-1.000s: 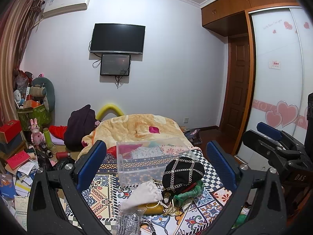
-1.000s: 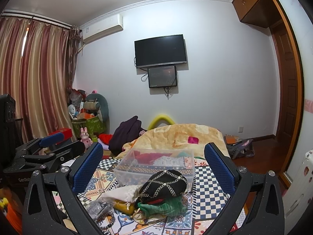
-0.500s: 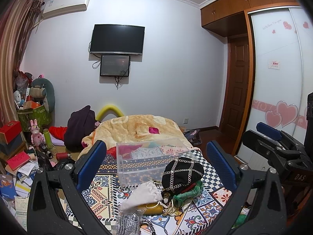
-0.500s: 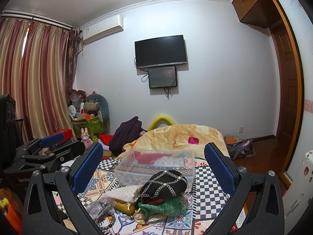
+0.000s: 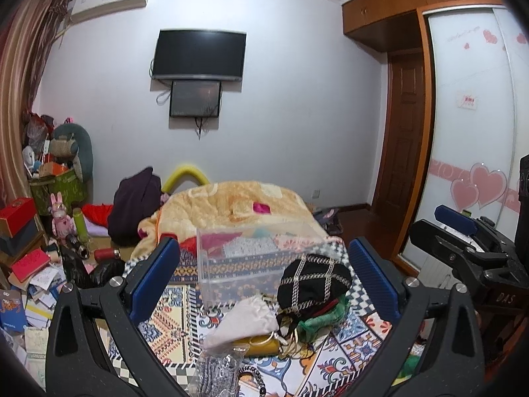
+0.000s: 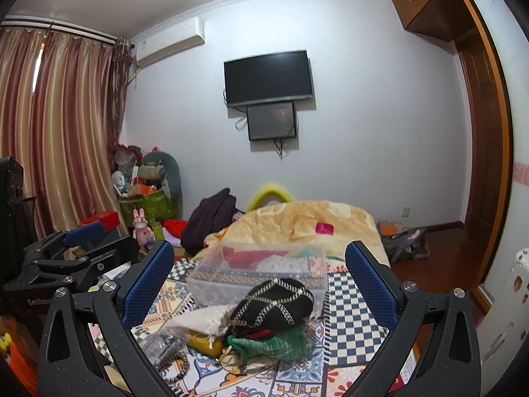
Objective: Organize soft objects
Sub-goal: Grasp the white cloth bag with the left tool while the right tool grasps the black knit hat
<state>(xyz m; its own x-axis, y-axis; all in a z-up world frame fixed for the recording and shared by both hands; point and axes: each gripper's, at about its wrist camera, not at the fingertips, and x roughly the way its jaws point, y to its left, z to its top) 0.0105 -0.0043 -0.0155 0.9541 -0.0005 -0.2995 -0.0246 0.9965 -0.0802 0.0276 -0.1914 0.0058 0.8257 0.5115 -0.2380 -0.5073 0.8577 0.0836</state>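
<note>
A pile of soft things lies on the patterned bed cover: a black hat with a chain pattern point(image 5: 314, 281) point(image 6: 272, 302), a white pouch point(image 5: 246, 319) point(image 6: 201, 319), a green cloth point(image 5: 322, 319) point(image 6: 274, 342), a yellow item point(image 5: 259, 347) and a grey sparkly bag point(image 5: 216, 372) point(image 6: 163, 342). Behind them stands a clear plastic box point(image 5: 254, 258) point(image 6: 261, 271) with some fabrics inside. My left gripper point(image 5: 263, 274) is open and empty above the pile. My right gripper point(image 6: 259, 283) is open and empty above it too.
A yellow quilt point(image 5: 228, 205) covers the far half of the bed. Boxes, books and toys point(image 5: 36, 248) crowd the floor at the left. A wardrobe with heart stickers point(image 5: 472, 152) and a wooden door point(image 5: 403, 132) stand at the right.
</note>
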